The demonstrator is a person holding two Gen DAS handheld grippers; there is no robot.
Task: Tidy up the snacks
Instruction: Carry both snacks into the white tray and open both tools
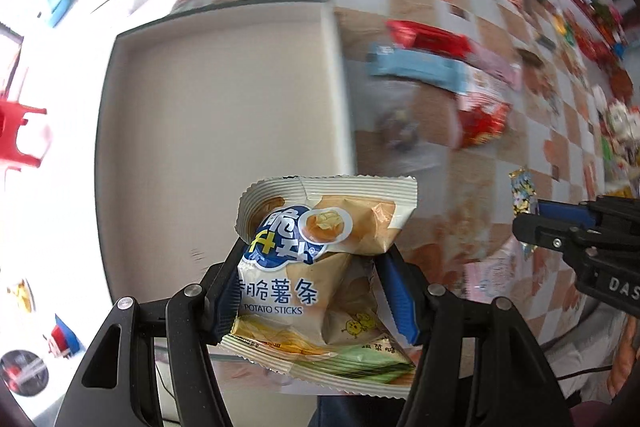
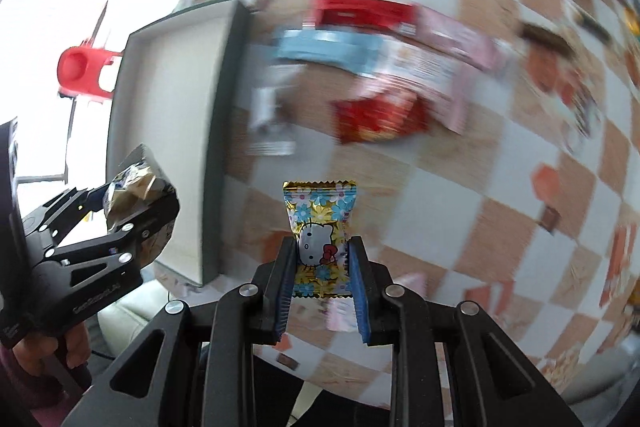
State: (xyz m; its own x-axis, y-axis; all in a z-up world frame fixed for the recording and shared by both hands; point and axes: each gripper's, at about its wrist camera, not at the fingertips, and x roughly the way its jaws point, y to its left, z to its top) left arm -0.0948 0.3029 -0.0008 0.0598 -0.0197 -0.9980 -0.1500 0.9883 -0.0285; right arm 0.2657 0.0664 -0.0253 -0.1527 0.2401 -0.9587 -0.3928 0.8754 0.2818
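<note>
Grip first: my left gripper (image 1: 316, 291) is clamped across the middle of a potato sticks bag (image 1: 320, 267), the blue pads denting the film on both sides, and the bag hangs above the near edge of the shallow white tray (image 1: 224, 27). My right gripper (image 2: 322, 267) is pinched narrow on a small Hello Kitty candy packet (image 2: 320, 227), held upright over the checkered tablecloth (image 2: 440, 187), just right of the tray's dark outer wall.

Both snacks are airborne, so I read this step as carrying them to the tray. To do it well I'd bring the left one further over the bare tray floor before letting go, low enough that the puffy bag doesn't bounce out. The right packet must cross the wall, so I'd keep it lifted clear of the rim.

Beyond the tray, a blurred heap of red, blue and pink snack packs (image 2: 380, 67) lies on the cloth, not yet sorted.
</note>
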